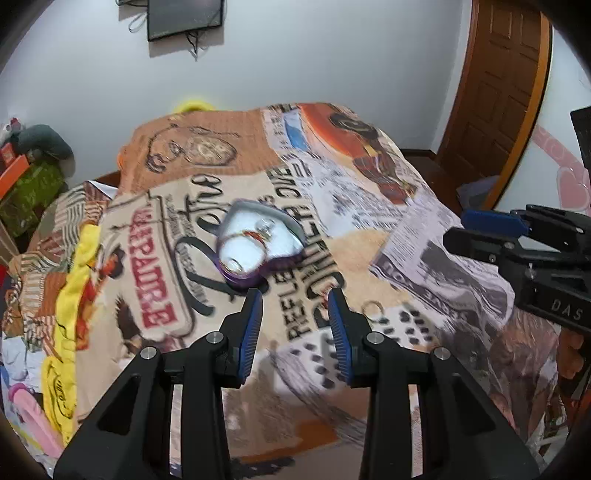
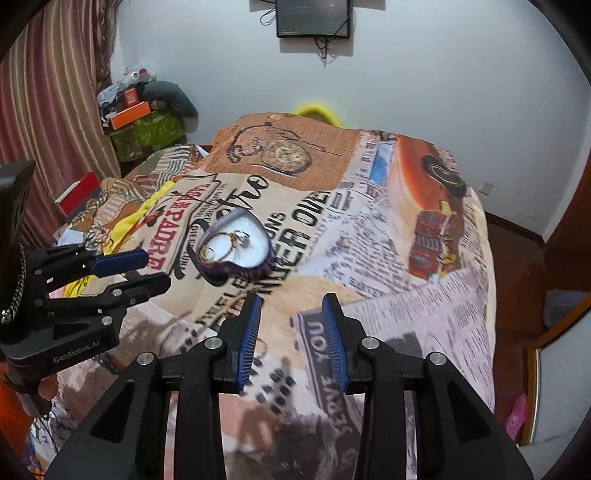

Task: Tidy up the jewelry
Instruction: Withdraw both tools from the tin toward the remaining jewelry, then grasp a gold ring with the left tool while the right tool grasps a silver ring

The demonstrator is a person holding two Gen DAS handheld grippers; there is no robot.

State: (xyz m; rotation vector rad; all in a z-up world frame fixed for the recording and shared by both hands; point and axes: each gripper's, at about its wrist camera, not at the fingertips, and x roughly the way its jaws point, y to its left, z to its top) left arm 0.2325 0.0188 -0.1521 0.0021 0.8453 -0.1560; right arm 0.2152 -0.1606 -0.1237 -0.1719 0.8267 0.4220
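**Both grippers empty above the printed blanket, jewelry sitting in the heart box**

So here's the scene. The whole surface is a bed (image 2: 424, 302) covered in a newspaper-collage blanket (image 1: 369, 206) with big black lettering, a pocket watch print and an orange car print. Roughly in the middle of the bed, a bit toward its far edge, sits an open heart-shaped jewelry box (image 1: 258, 240) with a purple outside and white lining. Inside it you can see a gold bangle (image 2: 225, 245) and a ring (image 2: 242, 238) lying on the white lining, touching or overlapping each other, hard to say which because of blur.

The left gripper (image 1: 295, 314) hangs above the blanket just on the near side of the box, pointing down at an angle. Its blue pads stand partly apart, a moderate gap, and there's nothing between them except blanket below. The right gripper (image 2: 291, 317) is much the same: jaws partly apart, nothing pinched, hovering over the blanket nearer the bed's near edge than the box is. Neither one touches the box.

There's also a small thin ring-like loop (image 1: 371, 308) lying on the blanket just beside the left gripper's right fingertip, too blurry to tell exactly what it is.

In the background: a dark wall-mounted screen (image 2: 314, 18), a wooden door (image 1: 495, 99), and a striped curtain (image 2: 48, 110).
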